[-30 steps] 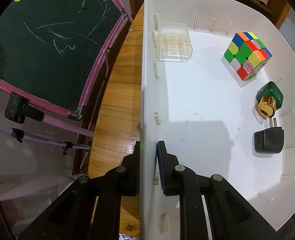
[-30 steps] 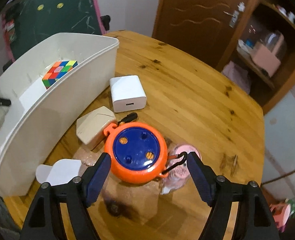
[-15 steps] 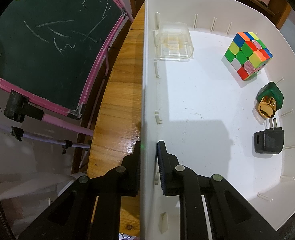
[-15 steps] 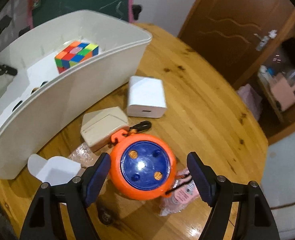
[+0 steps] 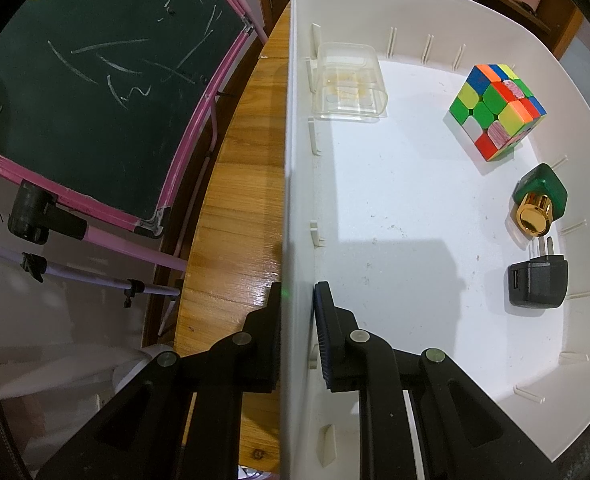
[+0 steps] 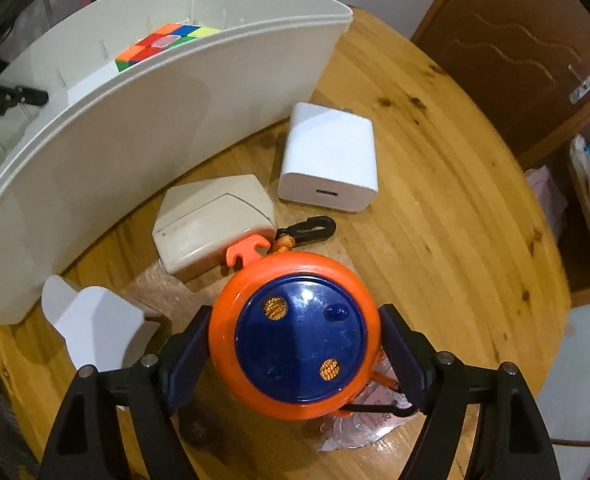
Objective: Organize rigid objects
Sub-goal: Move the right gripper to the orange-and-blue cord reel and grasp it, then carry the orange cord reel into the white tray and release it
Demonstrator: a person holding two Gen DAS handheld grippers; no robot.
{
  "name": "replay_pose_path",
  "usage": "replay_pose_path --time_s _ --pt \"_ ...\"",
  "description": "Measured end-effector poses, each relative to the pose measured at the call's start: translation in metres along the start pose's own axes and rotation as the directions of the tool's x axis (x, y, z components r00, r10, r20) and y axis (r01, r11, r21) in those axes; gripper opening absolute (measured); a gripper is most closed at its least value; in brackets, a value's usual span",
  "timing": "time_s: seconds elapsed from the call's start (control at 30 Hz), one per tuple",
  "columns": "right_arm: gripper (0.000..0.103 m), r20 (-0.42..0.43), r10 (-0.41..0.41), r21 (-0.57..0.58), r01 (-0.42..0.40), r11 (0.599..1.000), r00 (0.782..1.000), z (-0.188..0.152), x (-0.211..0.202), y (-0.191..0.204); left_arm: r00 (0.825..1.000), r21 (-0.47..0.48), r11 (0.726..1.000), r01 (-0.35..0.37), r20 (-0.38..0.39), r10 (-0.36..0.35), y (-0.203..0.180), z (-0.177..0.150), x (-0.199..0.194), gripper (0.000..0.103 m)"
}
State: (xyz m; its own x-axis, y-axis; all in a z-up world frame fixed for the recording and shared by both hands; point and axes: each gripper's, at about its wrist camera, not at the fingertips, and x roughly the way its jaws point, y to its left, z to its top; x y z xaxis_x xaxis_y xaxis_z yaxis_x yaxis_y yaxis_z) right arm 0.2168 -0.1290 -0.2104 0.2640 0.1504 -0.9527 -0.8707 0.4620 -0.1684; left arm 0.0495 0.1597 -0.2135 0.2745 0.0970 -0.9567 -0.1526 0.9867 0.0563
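1. While clamped on the near wall of the white bin [image 5: 375, 12], left gripper [image 5: 297, 332]: narrow gap, one finger outside over the wooden table [image 5: 235, 208], the other inside, wall pinched between the pads.
2. Inside the bin, left-wrist view: clear plastic box [image 5: 349, 82] at upper centre against the wall; colour cube [image 5: 497, 110] at upper right; green-and-gold bottle [image 5: 539, 200] lying on its side at right; black charger [image 5: 537, 284] just below it, prongs up.
3. Left of frame: green chalkboard [image 5: 95, 80] with pink frame, off the table edge.
4. Right gripper [image 6: 295, 344], lower centre of its view: jaws opening, straddling the round orange-and-blue reel [image 6: 295, 332]; whether the pads touch its sides, cannot tell.
5. Black clip [image 6: 309, 230] on an orange cord at the reel's upper edge.
6. Above the reel: beige box [image 6: 211, 220] touching it; white charger [image 6: 329, 160] just right of that, beside the bin's outer wall.
7. Lower left: white cut-out piece [image 6: 95, 328] by the bin.
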Motion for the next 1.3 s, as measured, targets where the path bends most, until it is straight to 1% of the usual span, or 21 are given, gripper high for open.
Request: replay_pose_path --time_s 0.17,0.27,0.33,0.43,0.53,0.7,0.73,0.93,1.07,1.17,1.3 --pt "0.081 -0.008 0.032 0.033 -0.032 0.999 0.999 0.001 0.003 -0.006 1.0 -0.003 1.0 0.001 0.0 -0.001 0.0 0.0 0.0 0.019" --pt "0.081 -0.006 0.064 0.099 -0.063 0.993 0.998 0.0 0.001 -0.01 1.0 -0.006 1.0 0.002 0.0 -0.002 0.0 -0.001 0.0 0.019" --pt "0.081 -0.011 0.065 0.143 -0.062 0.988 0.998 0.0 0.002 -0.013 1.0 -0.005 1.0 0.002 0.0 -0.002 0.001 -0.001 0.0 0.019" --pt "0.081 -0.025 0.023 0.193 -0.018 0.981 0.999 -0.004 -0.001 -0.005 1.0 -0.005 1.0 0.002 0.0 -0.002 0.001 0.0 0.0 0.019" --pt "0.081 -0.021 -0.034 0.231 0.038 0.972 0.999 -0.008 -0.011 0.007 1.0 -0.006 1.0 0.002 0.0 -0.002 0.0 -0.001 0.0 0.019" --pt "0.081 0.014 -0.091 0.274 0.084 0.958 0.996 -0.013 -0.04 0.031 1.0 -0.005 1.0 0.003 0.001 -0.003 0.001 0.0 0.0 0.019" --pt "0.081 0.019 -0.101 0.279 0.091 0.956 0.995 -0.014 -0.045 0.031 1.0 -0.005 1.0 0.003 0.002 -0.003 0.001 0.0 0.0 0.019" --pt "0.081 0.027 -0.174 0.306 0.158 0.939 0.984 -0.009 -0.079 0.047 1.0 0.004 1.0 0.002 0.008 -0.002 0.0 -0.001 -0.002 0.019" --pt "0.081 0.06 -0.215 0.322 0.185 0.928 0.975 0.002 -0.109 0.058 1.0 0.013 1.0 0.0 0.012 0.0 -0.002 -0.001 -0.004 0.019" --pt "0.081 0.089 -0.243 0.32 0.203 0.925 0.966 0.016 -0.125 0.065 1.0 0.02 1.0 -0.003 0.015 0.003 -0.004 -0.001 -0.004 0.019" --pt "0.081 0.142 -0.254 0.31 0.201 0.929 0.957 0.034 -0.146 0.084 1.0 0.018 1.0 -0.001 0.024 0.001 -0.005 -0.002 -0.007 0.018"
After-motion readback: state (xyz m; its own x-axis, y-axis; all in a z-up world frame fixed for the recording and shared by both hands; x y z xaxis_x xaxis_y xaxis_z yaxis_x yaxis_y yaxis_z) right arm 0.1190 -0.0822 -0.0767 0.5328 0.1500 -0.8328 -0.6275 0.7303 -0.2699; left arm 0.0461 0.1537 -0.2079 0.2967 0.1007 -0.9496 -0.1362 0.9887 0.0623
